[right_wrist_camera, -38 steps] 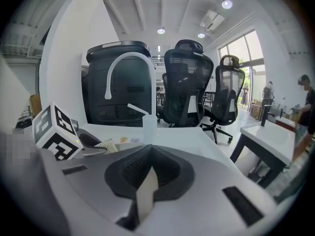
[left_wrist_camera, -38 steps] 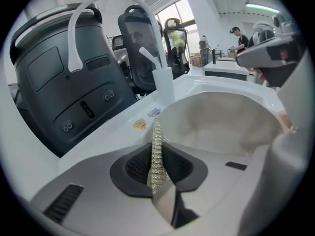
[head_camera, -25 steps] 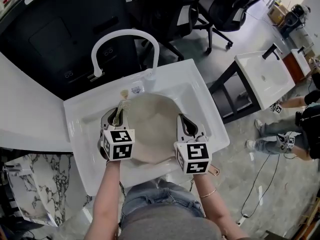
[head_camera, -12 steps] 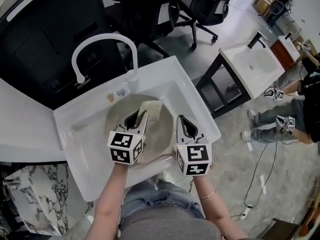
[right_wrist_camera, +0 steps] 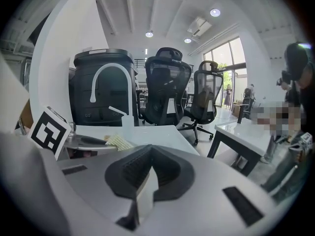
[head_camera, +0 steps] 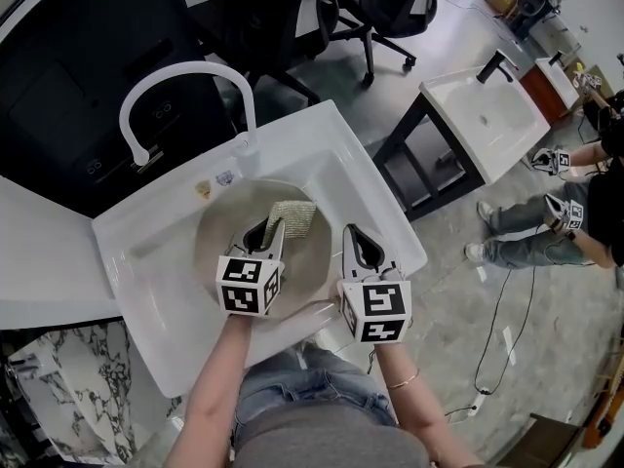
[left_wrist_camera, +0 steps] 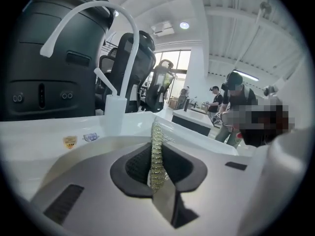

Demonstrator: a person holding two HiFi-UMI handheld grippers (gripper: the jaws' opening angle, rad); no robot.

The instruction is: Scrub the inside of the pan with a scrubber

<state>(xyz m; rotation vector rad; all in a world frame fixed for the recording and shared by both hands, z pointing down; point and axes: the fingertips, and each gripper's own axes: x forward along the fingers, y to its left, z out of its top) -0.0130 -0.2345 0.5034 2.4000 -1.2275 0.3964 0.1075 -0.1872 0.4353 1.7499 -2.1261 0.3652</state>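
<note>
Two risks noted. Left hand-held gripper (head_camera: 271,224) pinches the scrubber (head_camera: 292,216) by one edge, pad ahead of it over the pan (head_camera: 219,237) bottom; that thin grip may slip. Right hand-held gripper (head_camera: 357,232), closed on nothing beside the rim, steadies nothing, so the pan may slide in the sink (head_camera: 146,261).

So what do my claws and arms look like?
The left claw and right claw: pale grey shells tapering to points, black ribbed pads inside, each backed by a white cube with black square markers. No sleeves; a thin bracelet on the right wrist.
</note>
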